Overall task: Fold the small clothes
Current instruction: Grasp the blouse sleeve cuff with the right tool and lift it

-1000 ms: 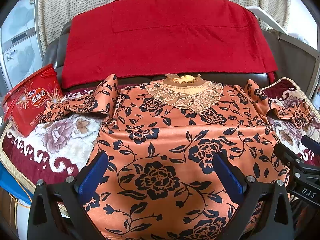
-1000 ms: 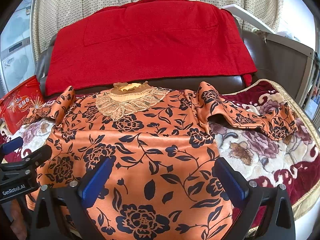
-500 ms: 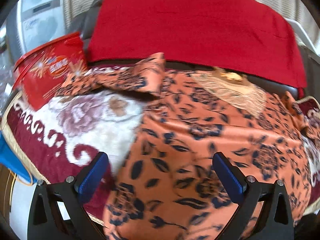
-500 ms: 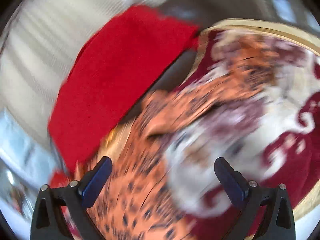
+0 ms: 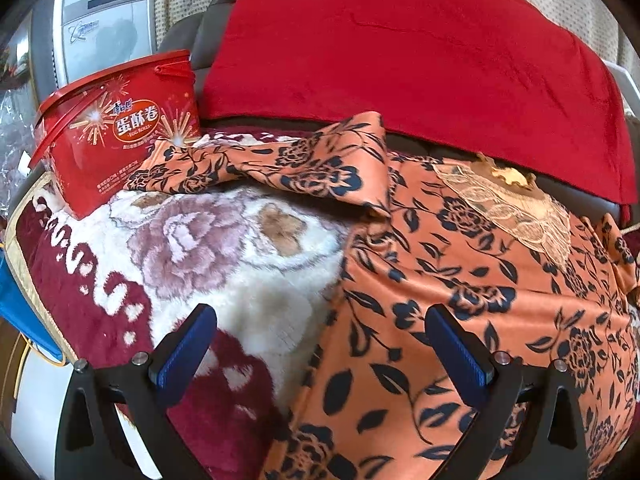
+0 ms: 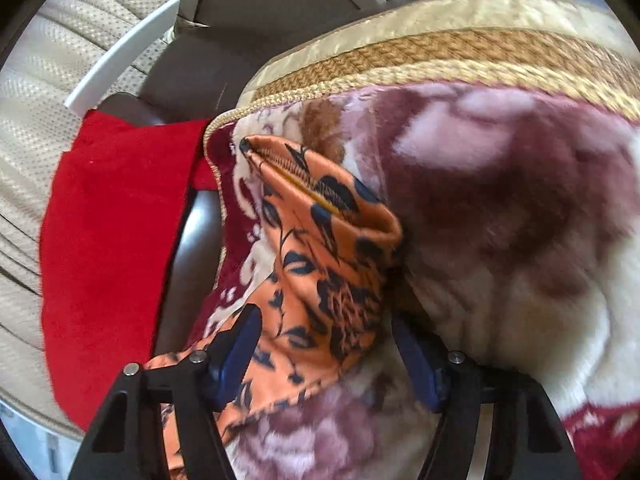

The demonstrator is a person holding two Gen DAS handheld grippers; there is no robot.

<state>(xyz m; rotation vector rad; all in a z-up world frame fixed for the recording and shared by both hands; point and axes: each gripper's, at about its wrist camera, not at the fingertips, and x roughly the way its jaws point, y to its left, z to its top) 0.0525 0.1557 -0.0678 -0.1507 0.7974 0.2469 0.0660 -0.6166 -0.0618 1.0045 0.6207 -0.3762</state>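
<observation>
So the orange floral top [image 5: 460, 300] is lying spread flat on the plush flowered blanket [image 5: 208, 264], collar end toward the back edge where the red throw [image 5: 400, 60] is hanging over the dark seat back. The lace collar patch [image 5: 516, 208] is sitting near that back edge, facing up.

The left gripper [image 5: 320, 344] is hovering low over the front part of the blanket with its blue pads spread wide and nothing pinched. One pad is over bare blanket, the other over the body of the top, so the top's side edge is running right between them. The left sleeve [image 5: 272, 164] is lying crumpled out toward the red egg roll tub [image 5: 116, 132], which is standing at the blanket's far left corner with the cuff just about touching its base.

Over on the right wrist view, the right gripper [image 6: 324, 352] has just been closing in and the right sleeve [image 6: 320, 248] is sitting between its pads, near the blanket's gold braided edge [image 6: 440, 52]. The view is a bit blurry, and there's still a gap on the right pad's side, so it's not clamped on the cloth. The open cuff is pointing away from the camera.
</observation>
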